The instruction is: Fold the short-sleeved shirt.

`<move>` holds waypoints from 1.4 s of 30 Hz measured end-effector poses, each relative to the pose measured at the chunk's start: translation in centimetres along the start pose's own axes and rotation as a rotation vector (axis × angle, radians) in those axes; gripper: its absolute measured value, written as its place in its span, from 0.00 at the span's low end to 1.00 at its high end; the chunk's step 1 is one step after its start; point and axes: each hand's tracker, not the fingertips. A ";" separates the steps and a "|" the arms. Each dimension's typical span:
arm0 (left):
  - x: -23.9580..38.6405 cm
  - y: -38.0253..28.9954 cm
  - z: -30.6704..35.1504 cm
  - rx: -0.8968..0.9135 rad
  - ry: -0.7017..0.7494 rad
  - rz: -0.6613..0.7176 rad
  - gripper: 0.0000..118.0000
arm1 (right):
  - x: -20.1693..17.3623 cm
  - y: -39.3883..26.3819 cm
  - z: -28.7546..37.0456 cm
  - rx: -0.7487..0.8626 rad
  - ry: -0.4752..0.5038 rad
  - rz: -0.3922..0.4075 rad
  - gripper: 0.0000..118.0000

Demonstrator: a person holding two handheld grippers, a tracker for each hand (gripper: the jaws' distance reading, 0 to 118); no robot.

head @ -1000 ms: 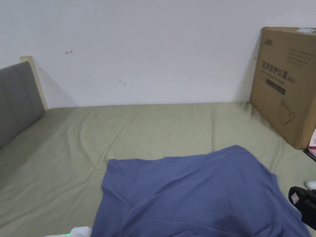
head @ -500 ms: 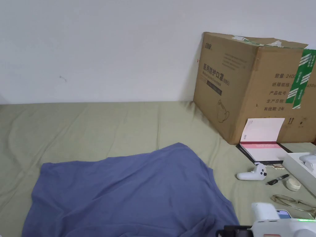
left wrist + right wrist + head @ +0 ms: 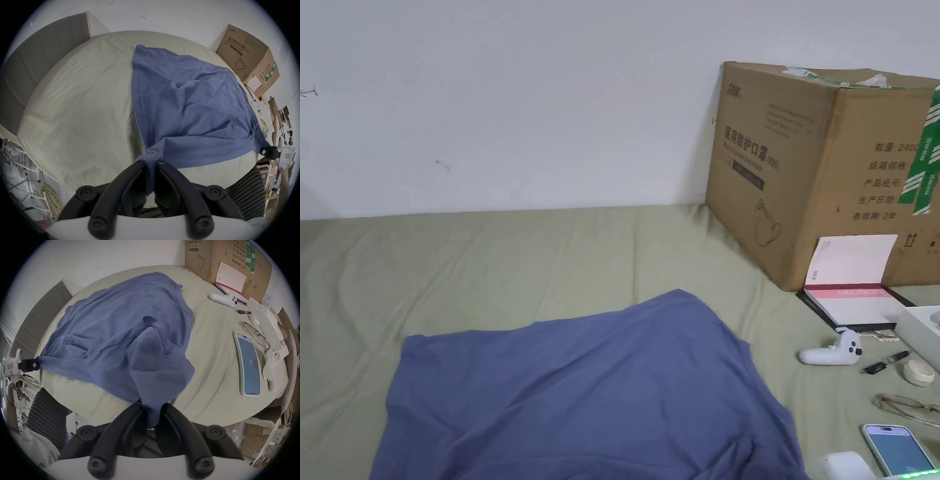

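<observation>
A blue short-sleeved shirt (image 3: pixel 581 394) lies spread and wrinkled on the green bed sheet (image 3: pixel 487 262). In the left gripper view my left gripper (image 3: pixel 150 162) is shut on a bunched corner of the shirt (image 3: pixel 186 100) at the near bed edge. In the right gripper view my right gripper (image 3: pixel 151 405) is shut on another near part of the shirt (image 3: pixel 121 324), which drapes over its jaws. Each gripper view also shows the other gripper farther off: the right gripper (image 3: pixel 266 151) and the left gripper (image 3: pixel 30 365), both pinching blue cloth.
A large cardboard box (image 3: pixel 831 162) stands against the wall at the back right, a booklet (image 3: pixel 850 281) leaning on it. A white controller (image 3: pixel 831 353), a pen (image 3: pixel 884 361), glasses (image 3: pixel 906 407) and a phone (image 3: pixel 894 449) lie right of the shirt. A grey headboard (image 3: pixel 40 56) is at the left.
The head camera swung right from a second ago, bringing the box and small items into view, then drifted slightly back left. The shirt lies much as before.
</observation>
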 end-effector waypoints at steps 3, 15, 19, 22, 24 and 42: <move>-0.8 0.2 0.7 0.009 -0.037 0.038 0.05 | 0.6 0.2 0.8 0.017 0.023 -0.021 0.04; -0.9 5.0 3.5 0.014 -0.109 0.077 0.05 | 2.0 4.5 6.7 0.091 0.130 -0.122 0.04; -1.2 9.6 0.2 -0.030 -0.113 0.098 0.05 | 2.5 10.7 5.4 0.086 0.129 -0.122 0.04; -0.9 13.3 -2.4 -0.044 -0.113 0.111 0.05 | 2.5 16.1 2.6 0.068 0.106 -0.097 0.04; -1.0 15.7 -4.3 -0.062 -0.114 0.138 0.05 | 2.8 19.4 0.2 0.053 0.098 -0.107 0.04; -1.8 19.1 -5.1 0.114 -0.139 0.242 0.88 | 1.2 23.6 -4.7 0.239 -0.069 -0.179 0.99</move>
